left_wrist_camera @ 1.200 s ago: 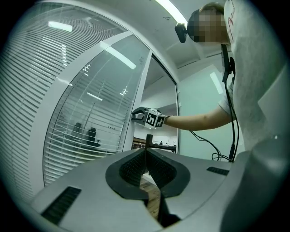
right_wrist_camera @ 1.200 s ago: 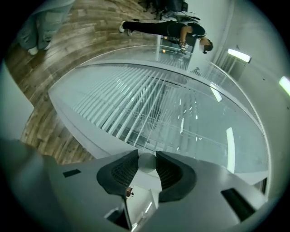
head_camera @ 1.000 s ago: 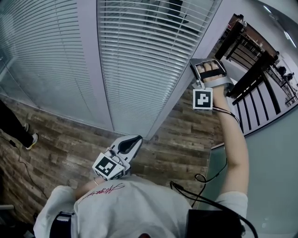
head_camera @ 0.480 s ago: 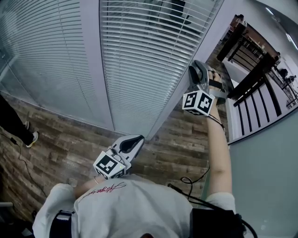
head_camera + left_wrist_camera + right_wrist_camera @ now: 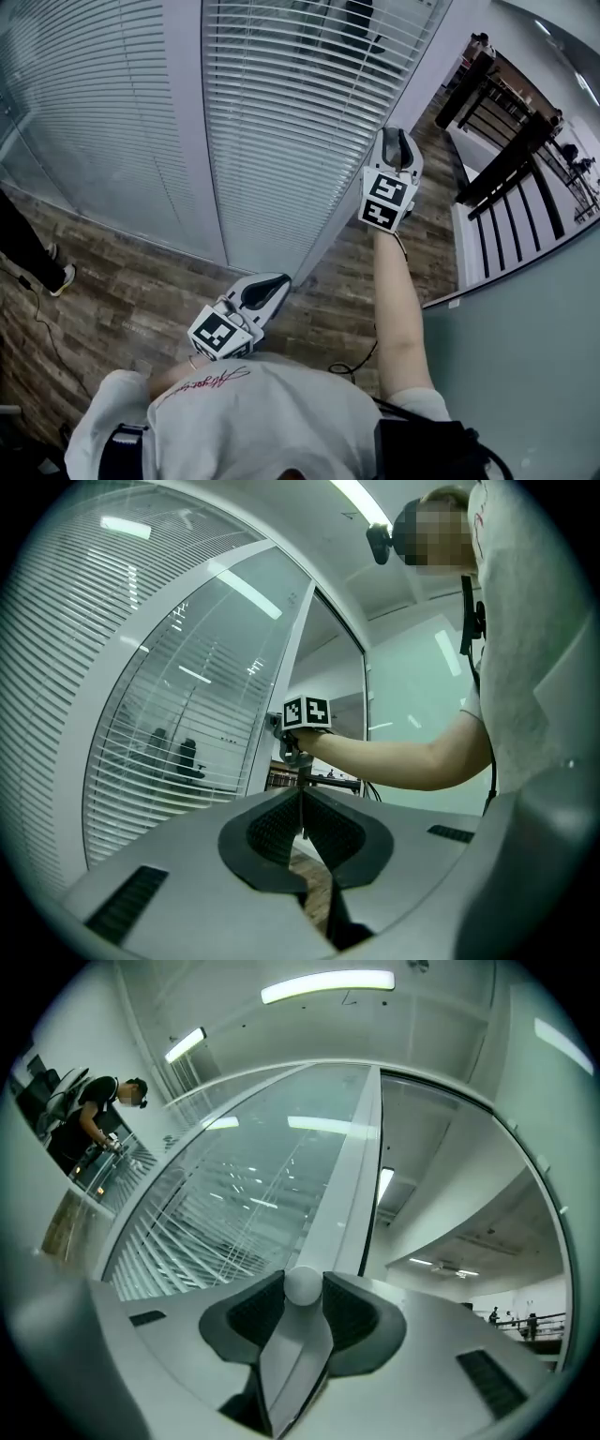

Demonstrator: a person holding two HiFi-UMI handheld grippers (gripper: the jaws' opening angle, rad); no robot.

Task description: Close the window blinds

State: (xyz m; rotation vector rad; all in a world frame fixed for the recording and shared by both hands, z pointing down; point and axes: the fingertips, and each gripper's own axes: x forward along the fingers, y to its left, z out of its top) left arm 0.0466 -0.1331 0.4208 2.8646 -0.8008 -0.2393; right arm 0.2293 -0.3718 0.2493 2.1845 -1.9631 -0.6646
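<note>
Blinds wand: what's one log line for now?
right hand-held gripper: on wand, jaws just opening | left hand-held gripper: shut, empty | blinds: slats open

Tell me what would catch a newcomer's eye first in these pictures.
White slatted window blinds fill the upper left of the head view. The right gripper is raised to the frame at their right edge; its jaws, which have just been opening, have a white round-tipped wand between them, touching both pads. The left gripper hangs low by the person's chest, jaws together.

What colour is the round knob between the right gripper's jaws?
Plain white knob; the right gripper view shows it best.
</note>
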